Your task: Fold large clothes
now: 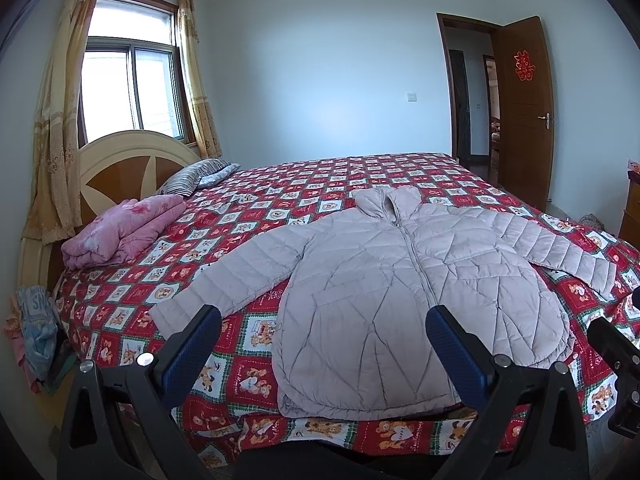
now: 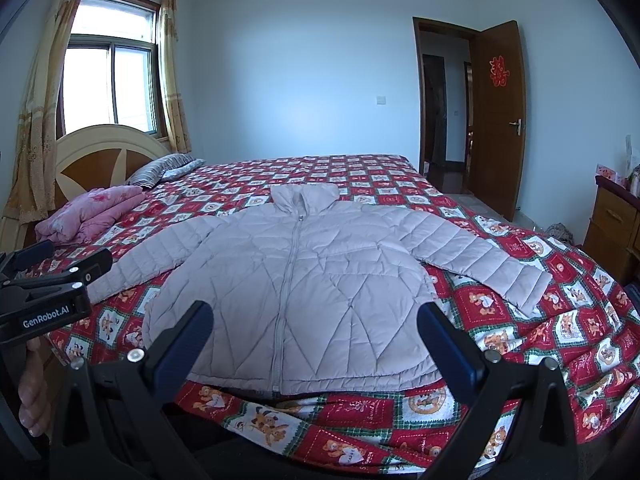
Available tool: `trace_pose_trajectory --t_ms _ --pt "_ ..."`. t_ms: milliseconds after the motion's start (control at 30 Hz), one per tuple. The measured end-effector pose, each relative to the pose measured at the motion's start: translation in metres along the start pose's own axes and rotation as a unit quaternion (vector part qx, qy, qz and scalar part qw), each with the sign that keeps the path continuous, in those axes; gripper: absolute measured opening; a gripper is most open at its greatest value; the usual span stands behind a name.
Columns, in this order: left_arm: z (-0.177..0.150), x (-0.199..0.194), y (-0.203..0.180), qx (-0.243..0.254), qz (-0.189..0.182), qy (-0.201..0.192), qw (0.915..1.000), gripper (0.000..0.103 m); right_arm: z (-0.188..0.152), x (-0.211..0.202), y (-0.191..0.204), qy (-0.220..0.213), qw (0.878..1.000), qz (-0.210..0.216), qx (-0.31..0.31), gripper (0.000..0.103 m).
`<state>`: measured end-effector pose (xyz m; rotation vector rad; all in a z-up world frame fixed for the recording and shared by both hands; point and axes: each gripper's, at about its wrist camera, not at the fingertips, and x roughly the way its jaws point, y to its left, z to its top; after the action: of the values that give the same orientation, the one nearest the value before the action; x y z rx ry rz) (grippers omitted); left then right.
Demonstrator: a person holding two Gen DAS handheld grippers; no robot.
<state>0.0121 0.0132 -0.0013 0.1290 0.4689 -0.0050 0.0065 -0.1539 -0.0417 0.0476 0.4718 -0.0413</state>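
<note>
A zipped jacket (image 2: 304, 280) lies flat, sleeves spread, on the bed (image 2: 520, 320); both grippers' jaws hang wide and empty above its hem: left (image 1: 324, 340), right (image 2: 316, 336).

Bed (image 2: 520, 340) – covered by red patchwork bedspread (image 2: 500, 304) with bear pictures, wooden headboard (image 2: 100, 148) at left end. On bedspread lies pale quilted jacket (image 2: 304, 280), flat, front up, zipper closed, both sleeves spread out to sides, hem near front edge. Near headboard – folded pink blanket (image 2: 92, 216), and behind it striped pillow (image 2: 154, 170), well apart from jacket.
</note>
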Motion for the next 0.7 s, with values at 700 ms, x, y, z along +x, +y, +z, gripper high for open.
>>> trace_pose_trajectory --t_ms 700 --pt "-0.006 0.021 0.0 0.001 -0.005 0.03 0.9995 0.102 -0.008 0.013 -0.004 0.02 1.0 0.017 0.008 0.103"
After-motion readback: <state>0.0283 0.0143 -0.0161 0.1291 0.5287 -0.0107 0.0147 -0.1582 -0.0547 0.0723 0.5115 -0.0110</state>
